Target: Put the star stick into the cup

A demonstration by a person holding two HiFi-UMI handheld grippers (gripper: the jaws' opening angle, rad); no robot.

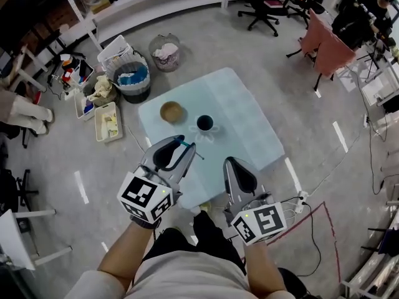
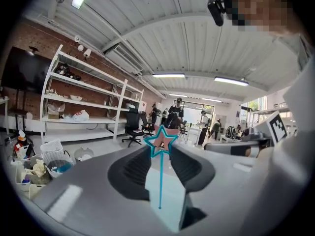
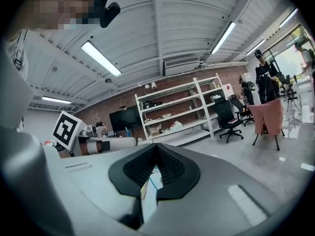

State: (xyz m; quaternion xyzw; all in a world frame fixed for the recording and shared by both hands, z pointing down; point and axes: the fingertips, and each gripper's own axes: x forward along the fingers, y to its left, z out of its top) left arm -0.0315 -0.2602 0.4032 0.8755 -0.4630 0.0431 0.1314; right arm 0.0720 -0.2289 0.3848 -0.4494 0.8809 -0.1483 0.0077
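The star stick [image 2: 160, 140] has a teal star outline with a pink centre and a thin teal stem that runs down between the jaws. My left gripper [image 2: 160, 150] is shut on it near the star. In the head view the left gripper [image 1: 184, 146] hovers over the near left part of the pale blue table [image 1: 243, 123], and the star stick [image 1: 187, 147] pokes out at its tips. The black cup [image 1: 205, 123] stands on a white flower-shaped mat just beyond the gripper. My right gripper [image 1: 230, 161] is shut and empty above the table's near edge; its jaws meet in the right gripper view [image 3: 156, 149].
A brown bowl [image 1: 172, 111] stands on the table left of the cup. On the floor at the far left are a dark bin [image 1: 132, 80], a wire basket [image 1: 166, 52] and white crates [image 1: 107, 121]. Shelving [image 1: 156, 2] runs along the back, and office chairs [image 1: 262, 8] stand at the far right.
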